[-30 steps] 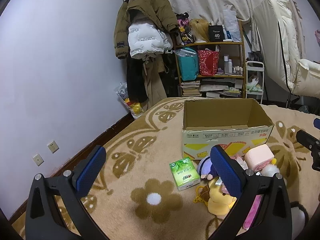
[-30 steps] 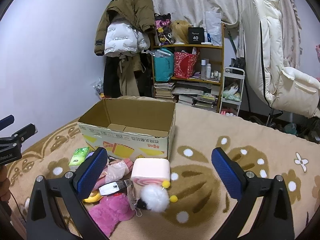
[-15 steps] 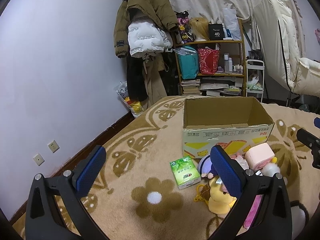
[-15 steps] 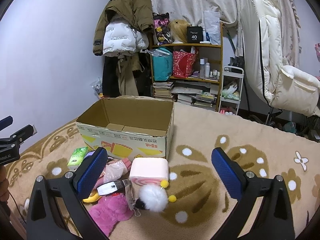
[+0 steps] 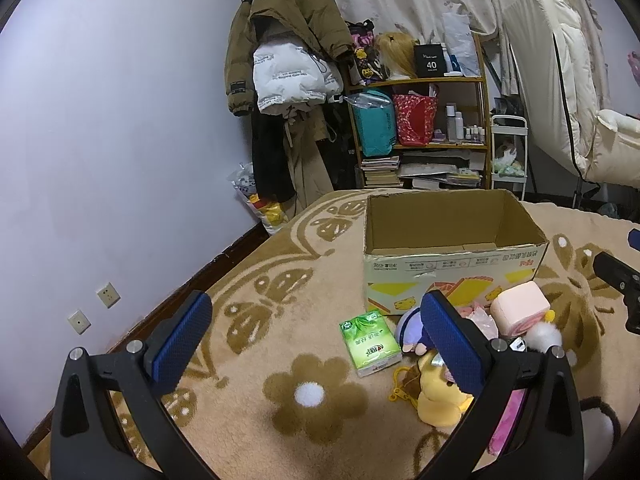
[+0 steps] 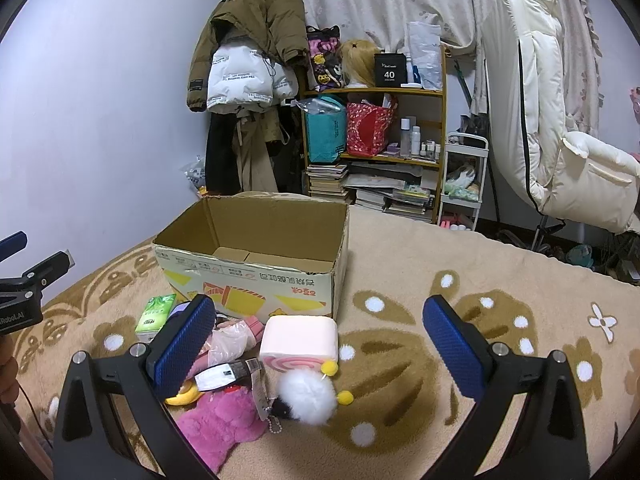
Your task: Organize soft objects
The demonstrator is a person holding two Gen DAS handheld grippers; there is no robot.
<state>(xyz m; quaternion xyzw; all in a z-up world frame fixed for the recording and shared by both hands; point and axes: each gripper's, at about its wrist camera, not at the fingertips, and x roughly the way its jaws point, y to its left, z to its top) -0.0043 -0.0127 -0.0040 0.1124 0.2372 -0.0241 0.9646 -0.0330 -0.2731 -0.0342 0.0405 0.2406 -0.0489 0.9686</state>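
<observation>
Toys lie heaped on your rug just before the open cardboard box [image 6: 256,256]: pink block [image 6: 299,338], white pom-pom [image 6: 307,394], magenta plush [image 6: 218,426], green tissue pack [image 5: 370,343]. Your left gripper [image 5: 318,344] and right gripper [image 6: 320,346] both gape wide, holding nothing.

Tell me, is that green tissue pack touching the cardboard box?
Apart. The left wrist view shows bare rug between the green tissue pack and the cardboard box.

Dim indoor light, sharp, perhaps bluish, edges bowed
</observation>
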